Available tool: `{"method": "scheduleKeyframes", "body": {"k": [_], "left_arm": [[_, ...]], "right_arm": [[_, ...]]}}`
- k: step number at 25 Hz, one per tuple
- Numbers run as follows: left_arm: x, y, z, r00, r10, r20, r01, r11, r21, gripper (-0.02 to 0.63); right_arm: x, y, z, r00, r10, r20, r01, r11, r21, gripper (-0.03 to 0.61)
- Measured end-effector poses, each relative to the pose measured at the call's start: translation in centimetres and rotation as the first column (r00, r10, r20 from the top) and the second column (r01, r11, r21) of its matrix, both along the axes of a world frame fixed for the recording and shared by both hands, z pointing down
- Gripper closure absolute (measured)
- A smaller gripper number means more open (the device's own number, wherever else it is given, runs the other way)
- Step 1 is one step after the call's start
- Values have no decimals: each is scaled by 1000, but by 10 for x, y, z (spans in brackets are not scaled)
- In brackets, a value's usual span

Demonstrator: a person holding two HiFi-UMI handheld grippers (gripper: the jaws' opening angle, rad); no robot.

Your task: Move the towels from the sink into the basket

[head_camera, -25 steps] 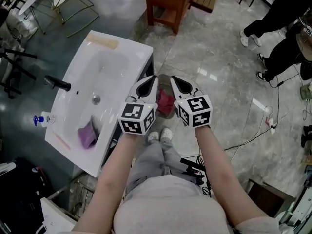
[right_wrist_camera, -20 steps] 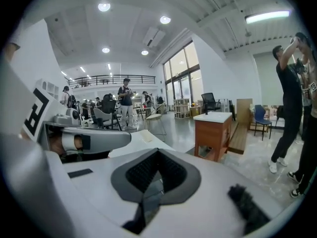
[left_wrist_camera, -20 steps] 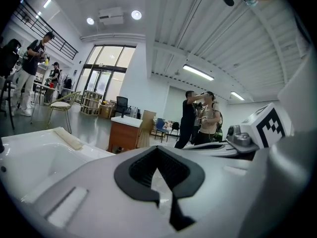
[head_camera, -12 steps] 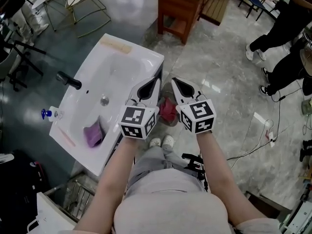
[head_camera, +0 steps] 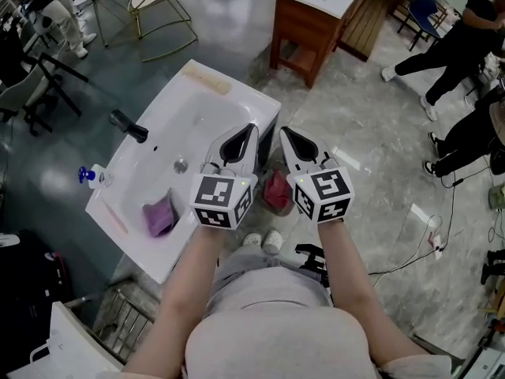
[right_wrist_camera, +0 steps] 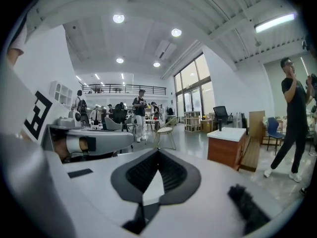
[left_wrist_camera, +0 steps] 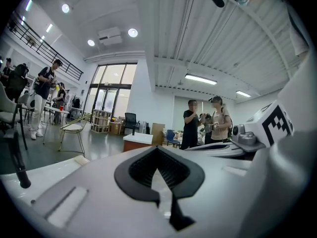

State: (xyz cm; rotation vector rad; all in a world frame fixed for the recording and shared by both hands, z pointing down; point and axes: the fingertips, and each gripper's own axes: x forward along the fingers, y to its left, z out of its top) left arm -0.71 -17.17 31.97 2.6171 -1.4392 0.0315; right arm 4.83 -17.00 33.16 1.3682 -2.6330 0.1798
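Purple crumpled towel (head_camera: 160, 215) lies in the white ceramic sink (head_camera: 197, 117), red towel (head_camera: 276, 189) in the floor basket (head_camera: 269, 170); left gripper (head_camera: 251, 129) and right gripper (head_camera: 286, 133), both closed and empty, hang over the basket, so reaching in without opening would likely only shove the purple towel aside.

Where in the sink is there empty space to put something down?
The sink is bare from the drain to its far rim. Its near end holds the purple towel; the faucet crowds the left rim.
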Motion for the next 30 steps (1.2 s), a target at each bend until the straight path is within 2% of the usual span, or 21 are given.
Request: {"method": "scheduleKeyframes", "body": {"k": [15,30], "left_arm": [[-41,16,-17,992,-127,-11,127,991,29,607],[-101,46,-19,949,-313,-30,314,949,21,607]], "right_arm": [[-48,6,-25,990,-142,15,141,989,53,561],[-104,32,-18,942,-336,-2,336,941,36,561]]}}
